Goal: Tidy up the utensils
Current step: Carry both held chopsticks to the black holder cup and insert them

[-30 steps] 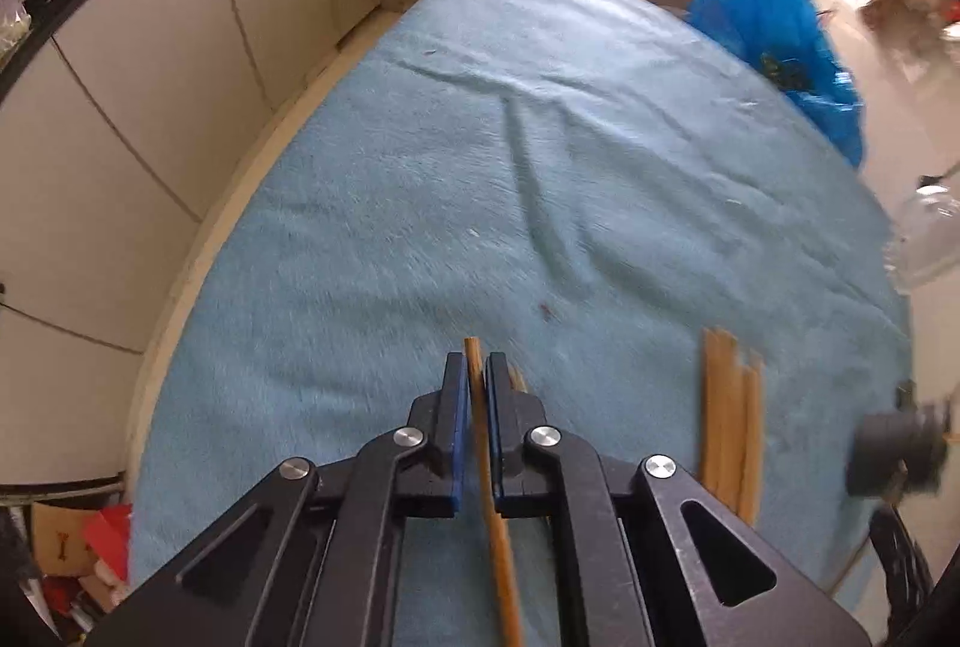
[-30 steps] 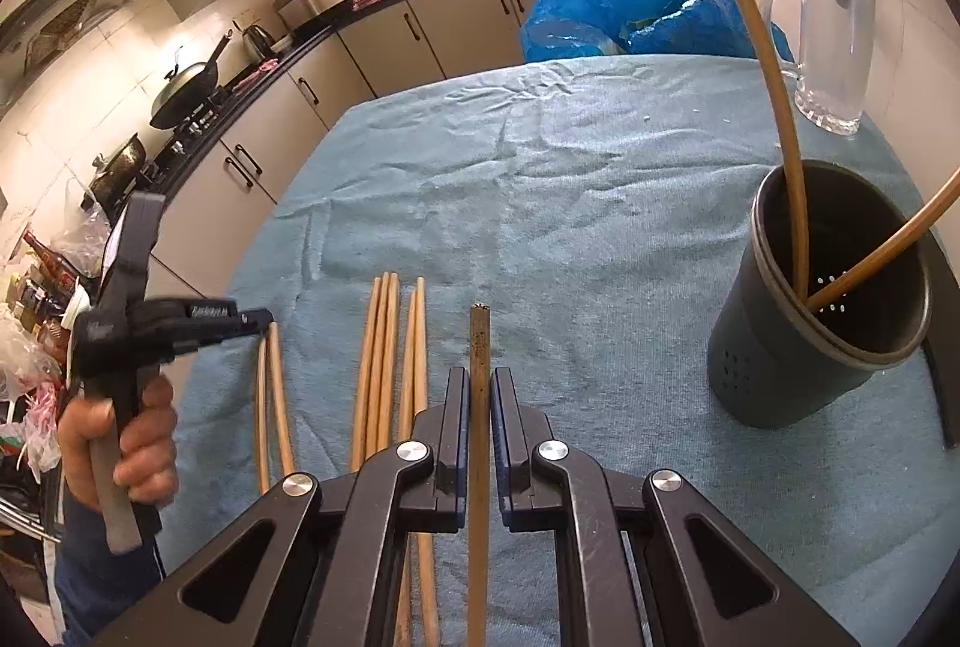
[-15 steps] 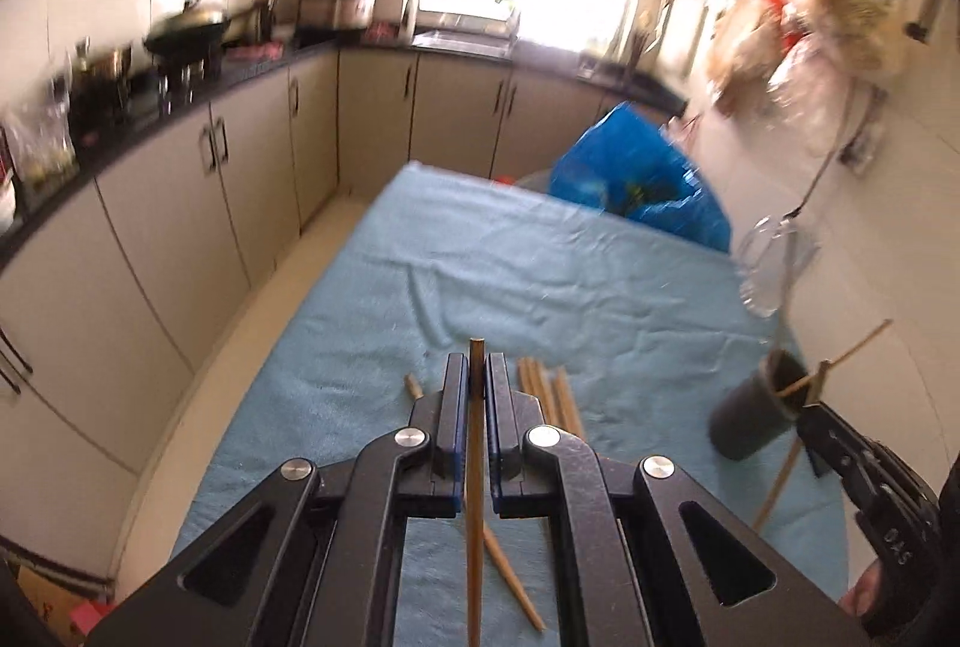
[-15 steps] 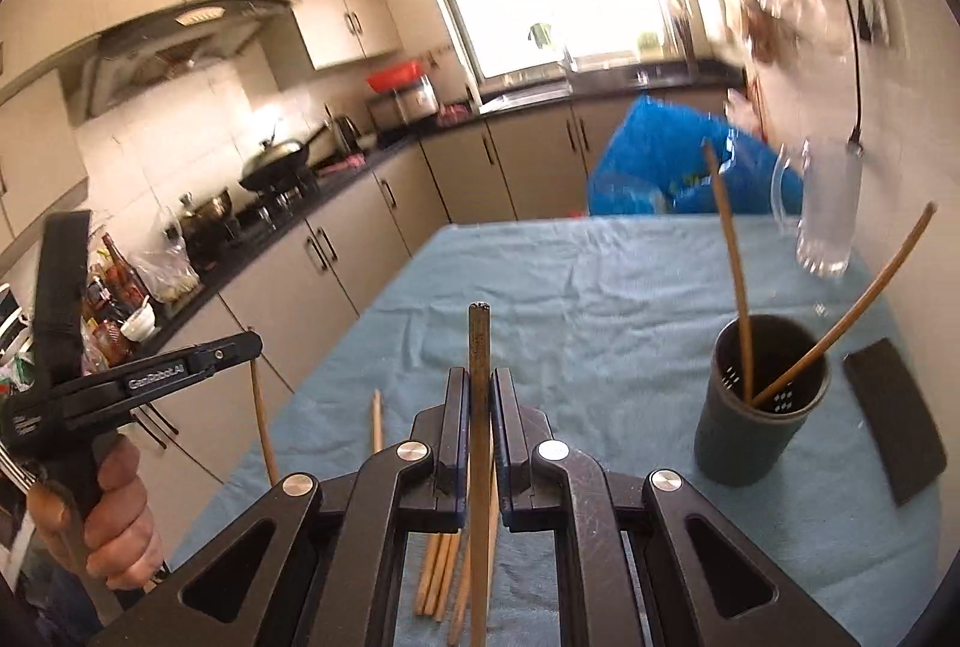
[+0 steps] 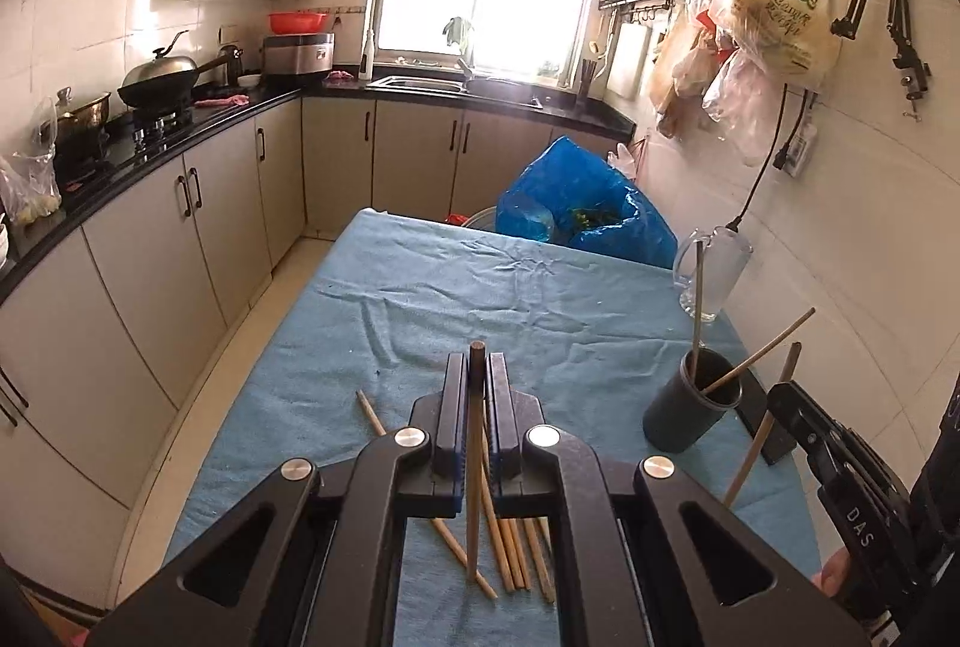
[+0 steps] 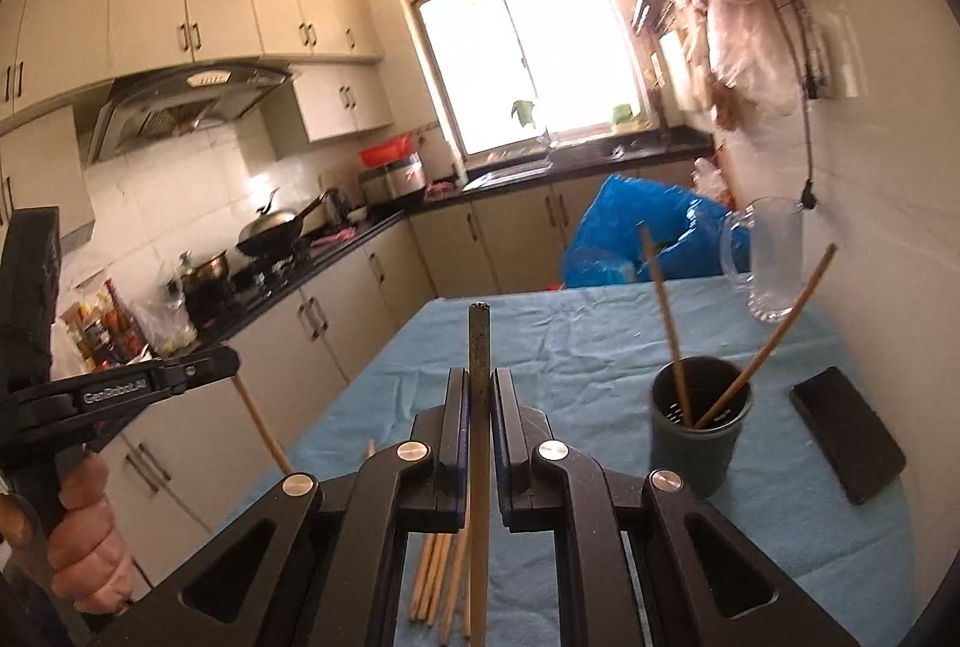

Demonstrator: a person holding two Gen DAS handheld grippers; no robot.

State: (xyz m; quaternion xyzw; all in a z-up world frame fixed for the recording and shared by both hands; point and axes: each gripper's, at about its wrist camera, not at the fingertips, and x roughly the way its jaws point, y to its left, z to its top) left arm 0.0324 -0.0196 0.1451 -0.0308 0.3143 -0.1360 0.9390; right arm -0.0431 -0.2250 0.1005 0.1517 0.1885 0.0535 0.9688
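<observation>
Two chopsticks are being gripped, one by each hand-held gripper: the left hand-held gripper (image 5: 477, 377) and right hand-held gripper (image 6: 479, 395) are clamped shut on upright sticks. The utensil holder (image 6: 699, 422) is standing ahead-right of both, nearer the right; loose chopsticks (image 5: 516, 551) are lying below on the tabletop (image 5: 480, 287).

**Wood, cloth and matt plastic on show**

Pale, smooth wood is seen in the chopsticks (image 5: 516, 557). The table cloth (image 5: 480, 287) is shown as blue, napped and creased. A matt dark plastic finish is displayed by the holder (image 6: 699, 425). Clear glass is presented by the mug (image 6: 774, 263), crinkled glossy plastic by the blue bag (image 5: 576, 203).
</observation>
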